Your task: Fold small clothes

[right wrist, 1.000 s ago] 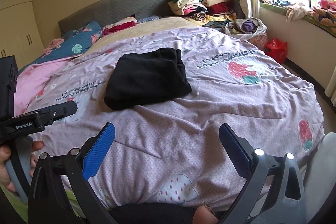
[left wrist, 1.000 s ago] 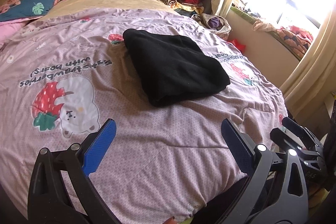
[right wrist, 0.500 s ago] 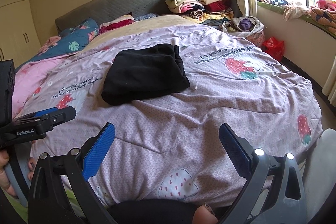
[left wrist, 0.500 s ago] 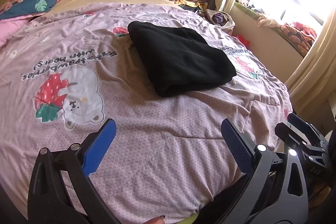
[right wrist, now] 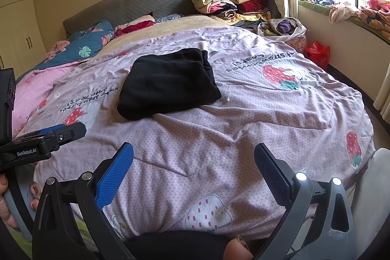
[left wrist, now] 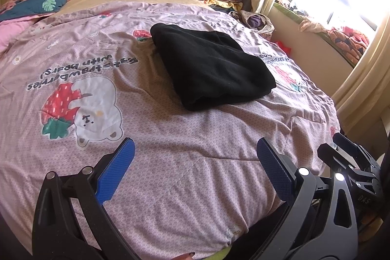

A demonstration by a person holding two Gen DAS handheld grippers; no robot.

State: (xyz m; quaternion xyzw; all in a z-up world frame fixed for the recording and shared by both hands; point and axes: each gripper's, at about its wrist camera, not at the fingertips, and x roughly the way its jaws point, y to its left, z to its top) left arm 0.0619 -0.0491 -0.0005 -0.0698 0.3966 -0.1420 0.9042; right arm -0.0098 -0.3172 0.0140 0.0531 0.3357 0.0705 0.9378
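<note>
A black garment (left wrist: 209, 67) lies folded into a thick rectangle on the pink strawberry-print duvet (left wrist: 170, 150); it also shows in the right wrist view (right wrist: 168, 84). My left gripper (left wrist: 195, 157) is open and empty, held above the near part of the bed, well short of the garment. My right gripper (right wrist: 195, 162) is open and empty too, at the bed's foot. The right gripper shows at the right edge of the left wrist view (left wrist: 351, 162). The left gripper shows at the left edge of the right wrist view (right wrist: 46, 140).
A stack of folded clothes (right wrist: 234, 1) sits at the head of the bed beside the grey headboard (right wrist: 136, 6). Pillows and a blue blanket (left wrist: 41, 4) lie at the far left. A windowsill with clothes (right wrist: 346, 11), a cloth bag (right wrist: 282, 27) and a red bag (right wrist: 316, 55) are on the right.
Both grippers have moved a little forward over the bed toward the garment, staying open. The black garment has not moved.
</note>
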